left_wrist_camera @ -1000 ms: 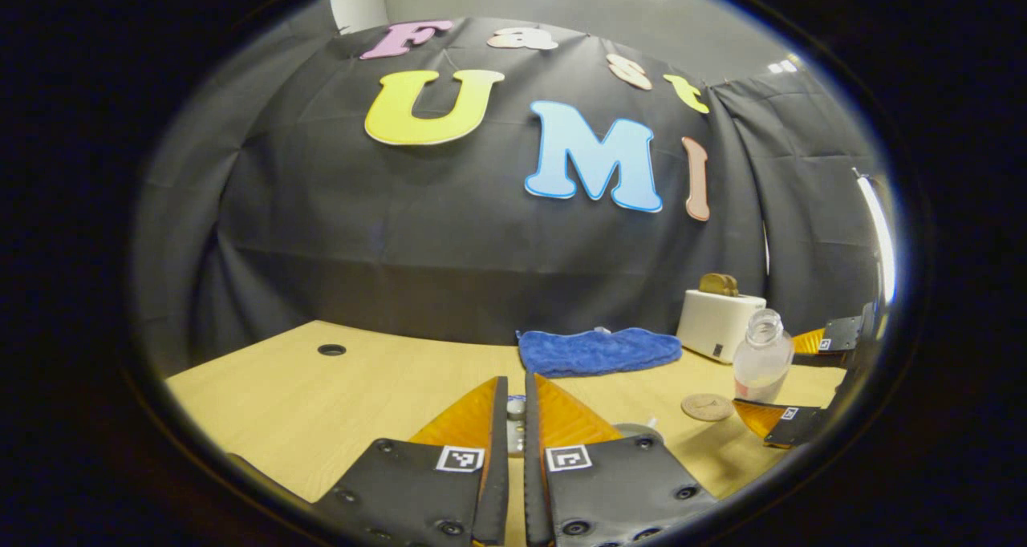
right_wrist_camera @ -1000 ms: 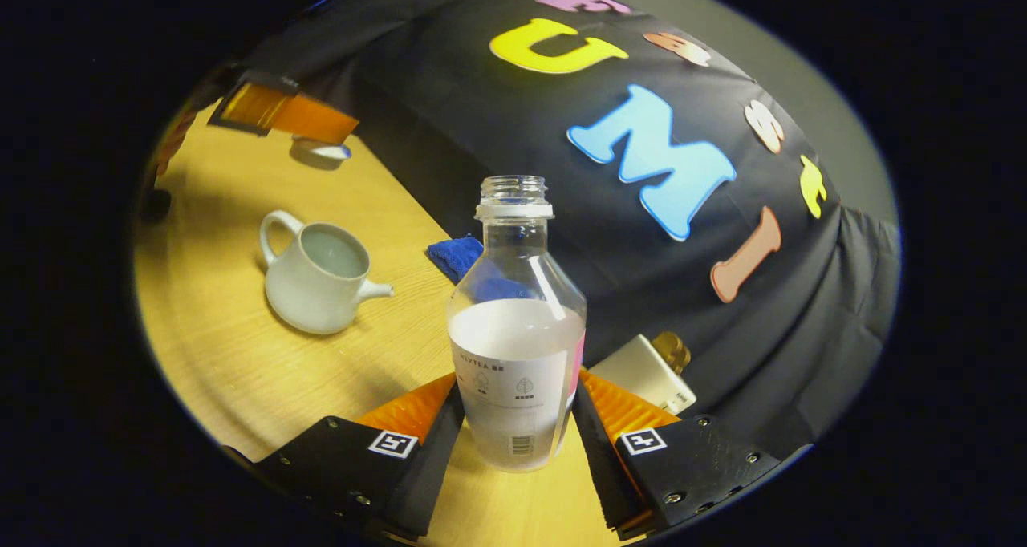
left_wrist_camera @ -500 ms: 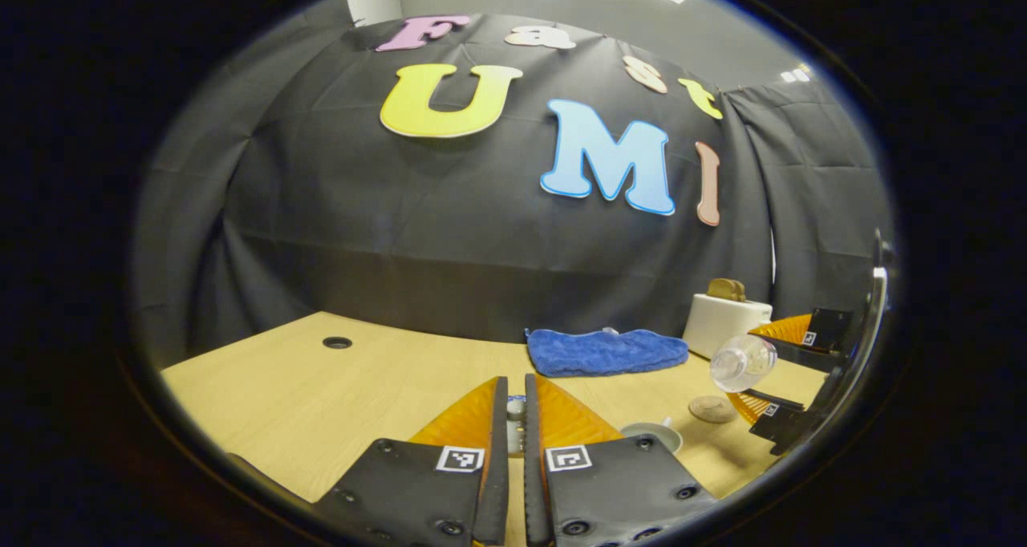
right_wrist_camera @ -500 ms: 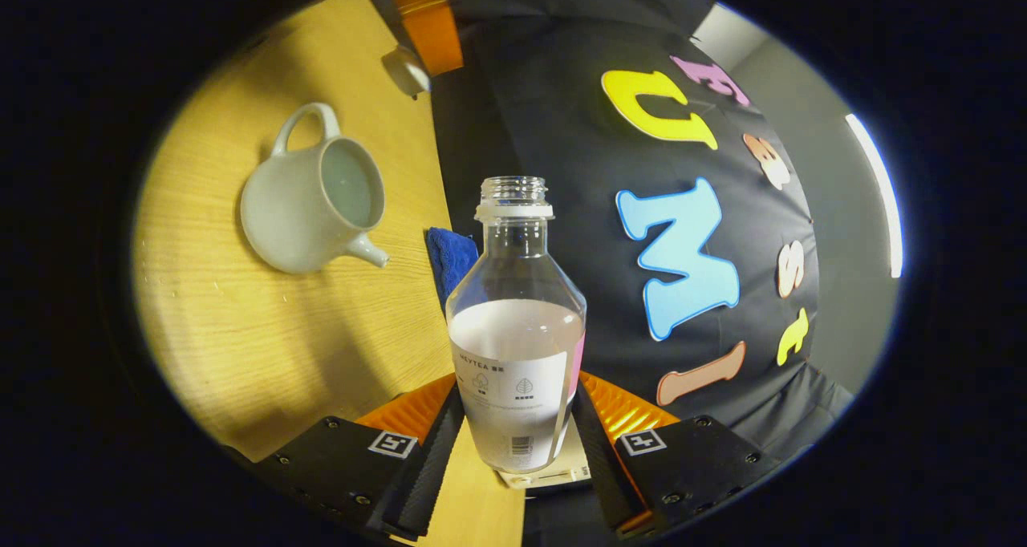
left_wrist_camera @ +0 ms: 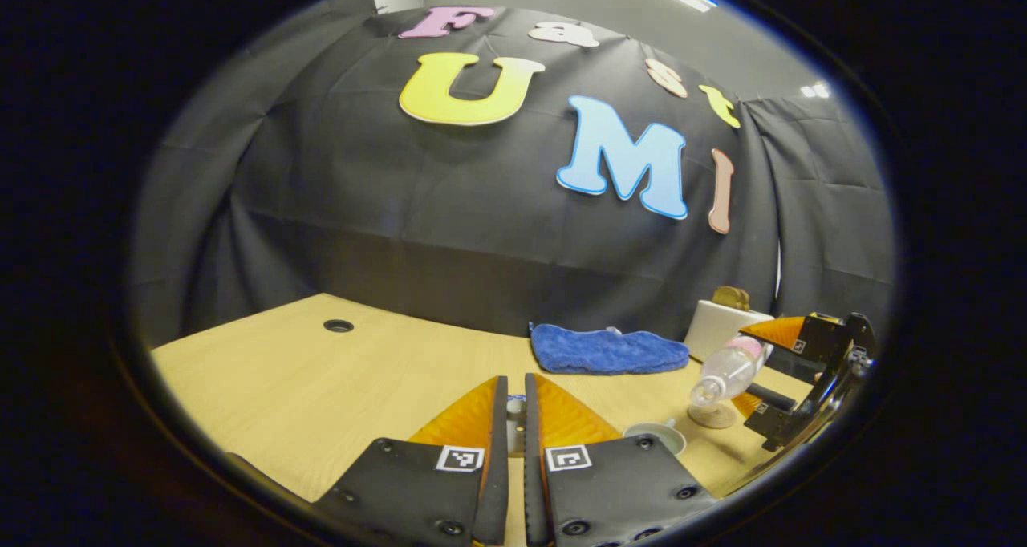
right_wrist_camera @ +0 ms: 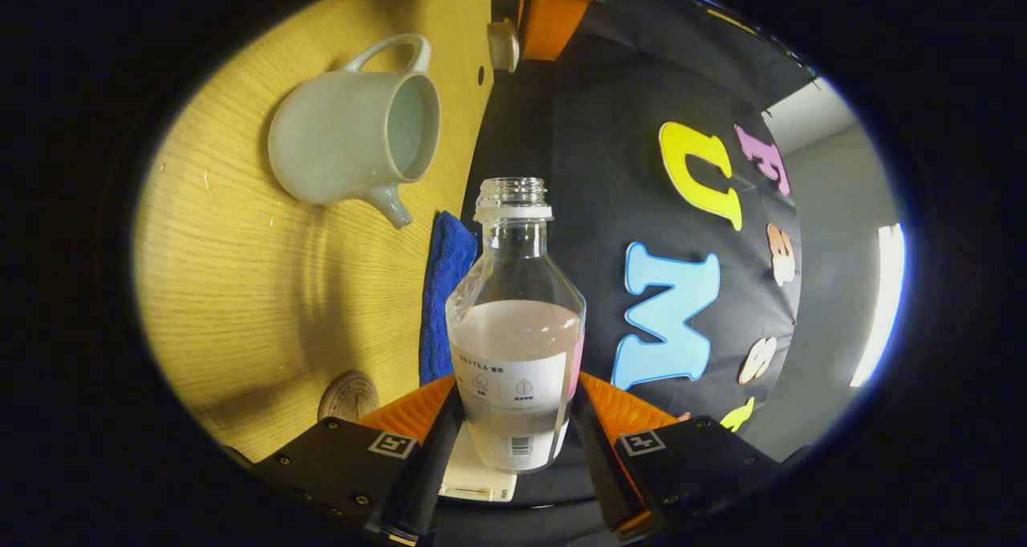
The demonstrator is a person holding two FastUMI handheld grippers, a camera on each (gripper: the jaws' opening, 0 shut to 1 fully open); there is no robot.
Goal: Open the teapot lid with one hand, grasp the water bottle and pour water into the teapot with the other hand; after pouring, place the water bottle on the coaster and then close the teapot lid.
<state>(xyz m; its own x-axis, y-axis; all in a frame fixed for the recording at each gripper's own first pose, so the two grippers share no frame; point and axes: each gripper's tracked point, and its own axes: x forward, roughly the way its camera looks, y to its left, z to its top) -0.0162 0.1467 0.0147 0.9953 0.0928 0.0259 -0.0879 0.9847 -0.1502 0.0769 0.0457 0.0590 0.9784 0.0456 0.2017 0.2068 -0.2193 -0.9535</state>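
wood table: teapot, coaster, cloth

Your right gripper is rolled sideways, both fingers clamping the water bottle; your left gripper is level, fingers nearly together.

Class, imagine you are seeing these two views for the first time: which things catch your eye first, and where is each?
The open water bottle, tilted and clamped in the right gripper, dominates the right gripper view. Beyond its mouth stands the lidless white teapot on the wooden table. The left gripper pinches the lid.
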